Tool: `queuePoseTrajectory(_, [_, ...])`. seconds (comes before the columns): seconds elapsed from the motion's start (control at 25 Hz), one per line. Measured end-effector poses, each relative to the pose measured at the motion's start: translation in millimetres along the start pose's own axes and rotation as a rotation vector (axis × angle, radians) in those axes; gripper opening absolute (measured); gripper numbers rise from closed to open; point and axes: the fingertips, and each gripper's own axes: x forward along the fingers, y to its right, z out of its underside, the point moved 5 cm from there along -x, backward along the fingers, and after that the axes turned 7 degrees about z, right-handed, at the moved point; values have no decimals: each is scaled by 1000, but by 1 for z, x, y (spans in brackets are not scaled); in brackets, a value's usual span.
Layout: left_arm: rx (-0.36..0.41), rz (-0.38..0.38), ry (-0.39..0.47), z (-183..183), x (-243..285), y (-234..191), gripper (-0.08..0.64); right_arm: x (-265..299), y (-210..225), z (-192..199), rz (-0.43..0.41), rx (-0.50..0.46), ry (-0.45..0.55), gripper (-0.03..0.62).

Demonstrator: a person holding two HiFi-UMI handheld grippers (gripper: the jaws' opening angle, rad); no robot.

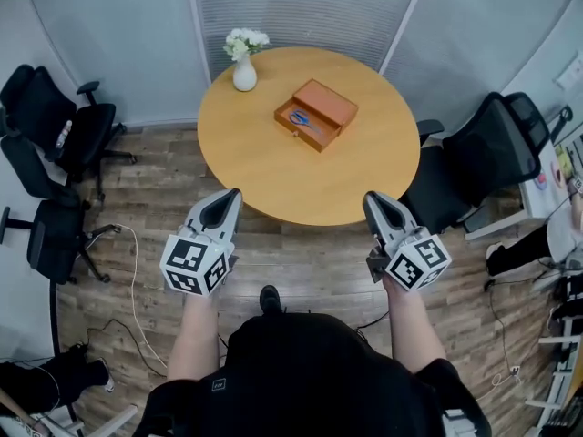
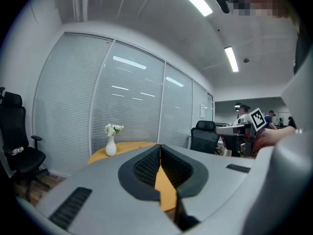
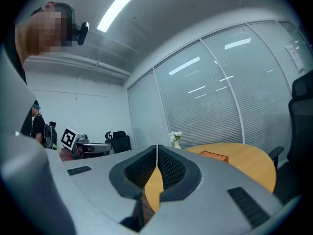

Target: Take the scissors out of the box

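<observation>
Left tool (image 1: 231, 195) and right tool (image 1: 373, 198): jaws together, empty, short of round desk (image 1: 273, 189). Blue-handled scissors (image 1: 303, 118) lying inside open orange box (image 1: 293, 127) on desk, near white vase (image 1: 244, 75). Black-and-white square markers (image 1: 193, 264) on both tools.

Round wooden table (image 1: 273, 176) ahead of me; a white vase (image 1: 244, 76) of white flowers (image 1: 246, 42) stands upright at its far left edge. Left of the table I note a cluster of black office chairs (image 1: 82, 133), and another black chair (image 1: 483, 148) just beside its right edge. A white cable (image 1: 133, 280) trails over the plank floor (image 1: 310, 262) to the table's near left.
</observation>
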Motion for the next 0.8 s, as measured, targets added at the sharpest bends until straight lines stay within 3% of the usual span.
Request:
queuePoseTrajectory(0.4, [2, 24, 9, -7, 21, -59, 15, 61, 0, -18, 25, -37, 5, 38])
queuePoseTrajectory(0.8, [6, 7, -32, -5, 74, -93, 15, 121, 48, -8, 2, 4, -4, 38])
